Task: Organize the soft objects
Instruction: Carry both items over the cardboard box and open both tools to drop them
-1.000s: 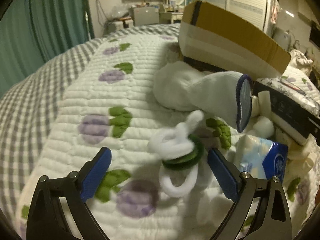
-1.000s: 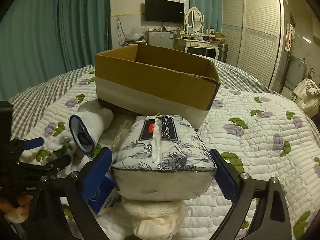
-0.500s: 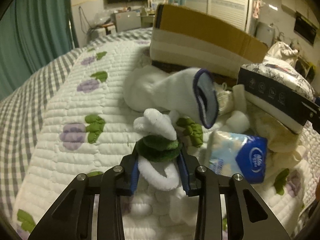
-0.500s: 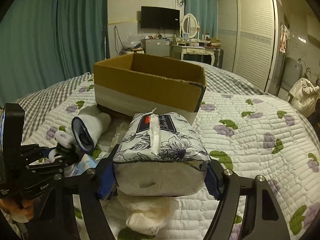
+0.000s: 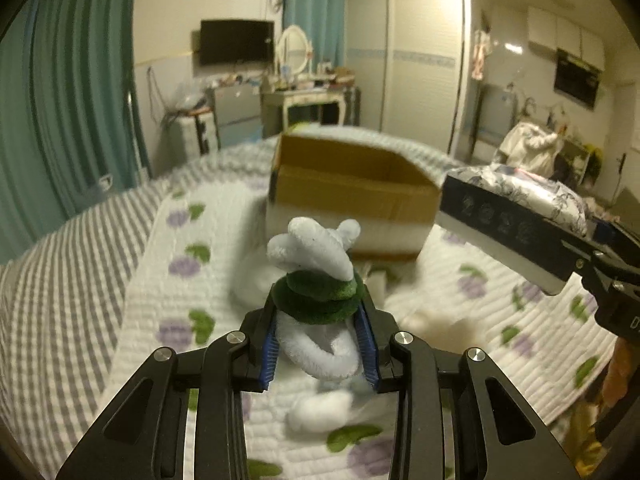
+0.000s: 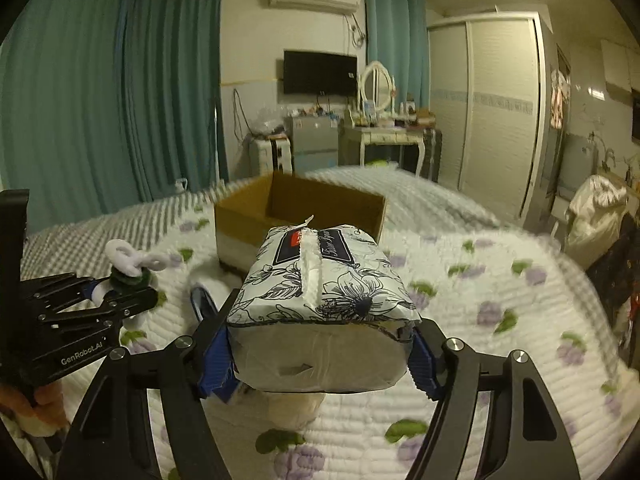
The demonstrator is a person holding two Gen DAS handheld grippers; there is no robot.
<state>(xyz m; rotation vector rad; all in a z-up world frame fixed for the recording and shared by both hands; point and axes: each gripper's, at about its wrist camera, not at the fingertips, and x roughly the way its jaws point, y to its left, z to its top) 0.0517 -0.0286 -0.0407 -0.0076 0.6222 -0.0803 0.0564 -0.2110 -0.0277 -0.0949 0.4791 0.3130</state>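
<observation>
My left gripper [image 5: 319, 344] is shut on a bundle of white and green fuzzy hair ties [image 5: 316, 280] and holds it above the quilt; it also shows in the right wrist view [image 6: 120, 292]. My right gripper [image 6: 320, 356] is shut on a floral tissue pack [image 6: 324, 280], lifted off the bed; the pack shows at the right of the left wrist view [image 5: 516, 224]. An open cardboard box [image 5: 352, 200] stands on the bed ahead of both grippers, also in the right wrist view [image 6: 296, 208].
A white sock with a dark cuff [image 6: 204, 300] and cream soft items [image 6: 296, 408] lie on the flowered quilt [image 6: 500, 292] below the pack. Green curtains [image 6: 100, 92] hang to the left; a dresser and wardrobe stand behind the bed.
My left gripper closed on the hair ties and lifted them. My right gripper closed on the tissue pack and raised it. Both views have risen and now face the box.
</observation>
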